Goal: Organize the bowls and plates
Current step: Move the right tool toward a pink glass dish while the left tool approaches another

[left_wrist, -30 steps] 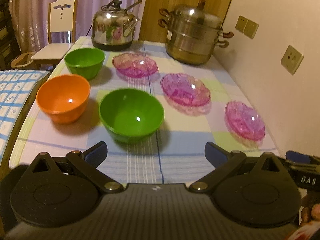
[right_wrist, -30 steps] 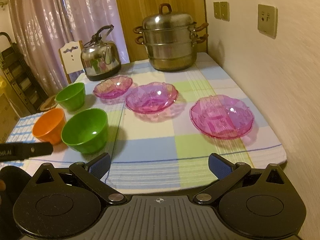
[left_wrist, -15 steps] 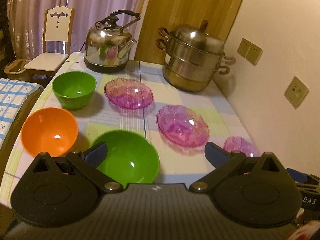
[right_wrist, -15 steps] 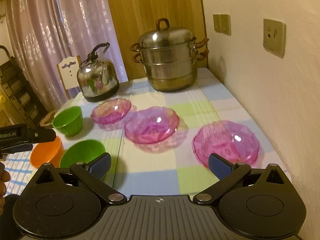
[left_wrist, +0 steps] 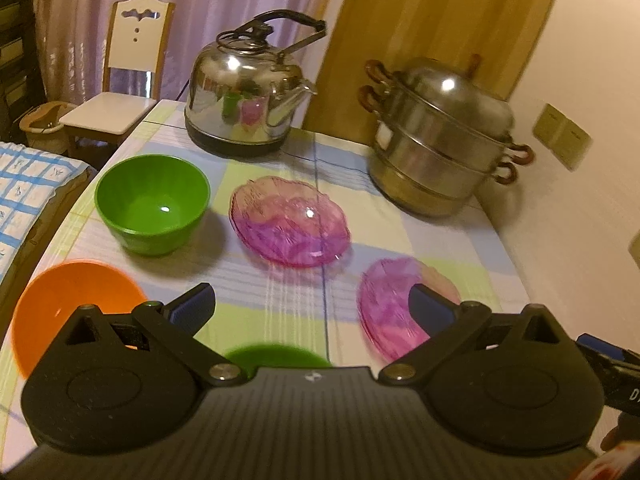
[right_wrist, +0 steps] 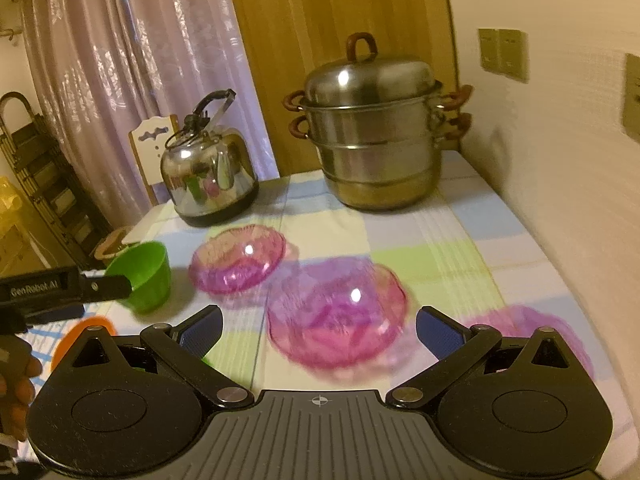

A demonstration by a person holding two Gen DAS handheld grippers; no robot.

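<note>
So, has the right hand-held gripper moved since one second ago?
Yes. The right hand-held gripper has gone forward over the table: the steamer pot looks nearer, and the middle pink plate now lies between its fingers.

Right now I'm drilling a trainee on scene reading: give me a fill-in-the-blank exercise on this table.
1. The bowl nearest the kettle is ____.
2. Both the left gripper and the right gripper have jaws that stand ____.
3. The steamer pot wears a ____ on top.
4. The plates are tinted ____.

Missing words: green; open; lid; pink
</note>
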